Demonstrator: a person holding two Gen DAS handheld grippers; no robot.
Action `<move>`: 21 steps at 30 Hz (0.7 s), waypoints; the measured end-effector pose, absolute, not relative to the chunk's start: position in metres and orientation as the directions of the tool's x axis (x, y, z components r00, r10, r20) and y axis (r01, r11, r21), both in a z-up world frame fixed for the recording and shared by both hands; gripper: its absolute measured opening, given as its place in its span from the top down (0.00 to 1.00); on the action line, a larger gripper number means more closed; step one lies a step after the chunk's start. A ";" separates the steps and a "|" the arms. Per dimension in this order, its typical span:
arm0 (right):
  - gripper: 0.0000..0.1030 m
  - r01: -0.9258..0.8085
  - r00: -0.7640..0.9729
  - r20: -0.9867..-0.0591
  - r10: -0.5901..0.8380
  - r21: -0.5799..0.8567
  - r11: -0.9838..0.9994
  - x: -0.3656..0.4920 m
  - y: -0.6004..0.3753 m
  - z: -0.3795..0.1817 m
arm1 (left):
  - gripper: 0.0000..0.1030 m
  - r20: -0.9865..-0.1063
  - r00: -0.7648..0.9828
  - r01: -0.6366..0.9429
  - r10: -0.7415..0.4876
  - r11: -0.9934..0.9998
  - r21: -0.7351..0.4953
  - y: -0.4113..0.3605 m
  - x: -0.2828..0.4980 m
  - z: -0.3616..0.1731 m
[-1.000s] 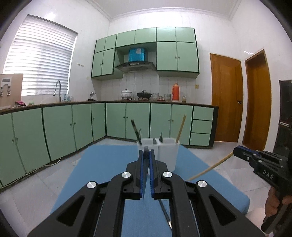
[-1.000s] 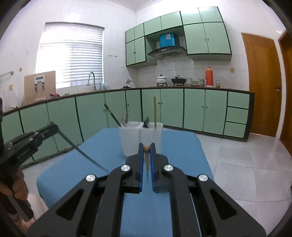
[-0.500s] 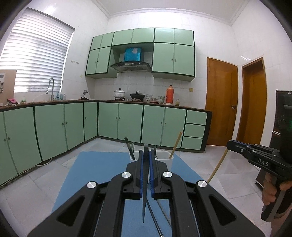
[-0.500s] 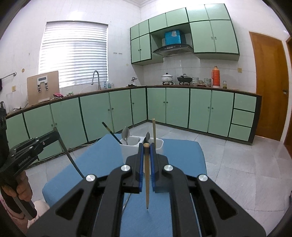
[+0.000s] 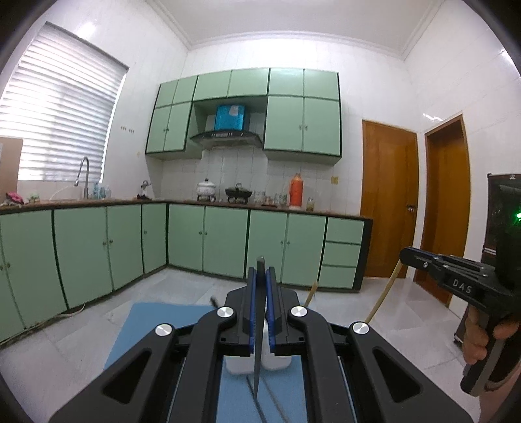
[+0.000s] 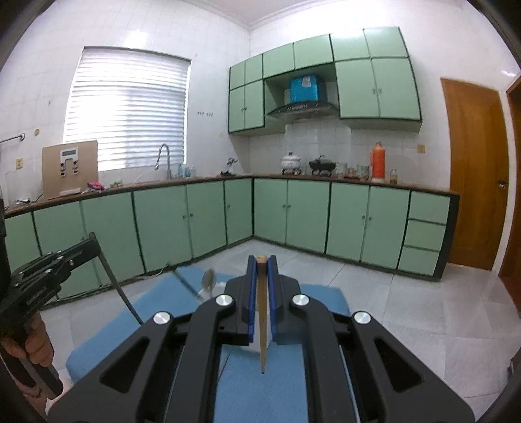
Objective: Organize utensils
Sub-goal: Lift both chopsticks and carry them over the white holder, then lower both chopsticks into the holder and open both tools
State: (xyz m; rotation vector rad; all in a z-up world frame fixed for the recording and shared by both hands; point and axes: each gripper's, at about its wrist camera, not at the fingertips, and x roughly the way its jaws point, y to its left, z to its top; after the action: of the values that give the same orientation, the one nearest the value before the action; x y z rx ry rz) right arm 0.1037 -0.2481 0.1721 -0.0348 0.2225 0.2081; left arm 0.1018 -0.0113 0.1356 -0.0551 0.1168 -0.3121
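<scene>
Utensils held aloft over the blue counter (image 6: 312,384).
The left claw (image 5: 260,276) clamped a dark chopstick (image 5: 259,341), the right claw (image 6: 261,265) a wooden chopstick (image 6: 261,325), both dangling above the white holder (image 5: 276,358); such thin, loosely hanging sticks could swing, missing their compartments.

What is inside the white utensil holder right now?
In the right wrist view, a spoon and a dark stick rise from the white utensil holder. The right gripper covers the rest of it.

Green cabinets (image 5: 224,242), white tiled walls (image 6: 136,29), blinded window (image 6: 127,110).
</scene>
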 end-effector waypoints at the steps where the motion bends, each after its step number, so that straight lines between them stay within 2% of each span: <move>1: 0.94 -0.203 0.957 -0.213 0.195 -0.013 0.979 0.107 -0.250 0.176 | 0.95 -0.099 0.945 0.306 -0.312 0.949 -0.071 -0.013 0.106 0.140; 6: 0.94 -0.188 0.969 -0.163 0.186 0.003 0.982 0.133 -0.258 0.200 | 0.95 -0.058 0.943 0.324 -0.326 0.945 -0.053 -0.026 0.134 0.163; 12: 0.94 -0.216 0.964 -0.149 0.218 0.030 0.976 0.179 -0.263 0.215 | 0.95 -0.002 0.946 0.323 -0.323 0.945 -0.050 -0.038 0.175 0.186; 15: 0.94 -0.240 0.956 -0.162 0.244 0.046 0.970 0.205 -0.262 0.214 | 0.95 0.015 0.954 0.300 -0.300 0.953 -0.046 -0.041 0.199 0.190; 21: 0.94 -0.256 0.937 -0.232 0.263 0.059 0.965 0.251 -0.253 0.189 | 0.95 -0.034 0.964 0.261 -0.263 0.963 -0.063 -0.045 0.258 0.167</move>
State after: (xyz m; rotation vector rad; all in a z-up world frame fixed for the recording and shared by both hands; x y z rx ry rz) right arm 0.2509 -0.2528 0.1891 0.0285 0.2412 0.2649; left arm 0.2583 -0.0455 0.1672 -0.0579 0.0420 -0.2655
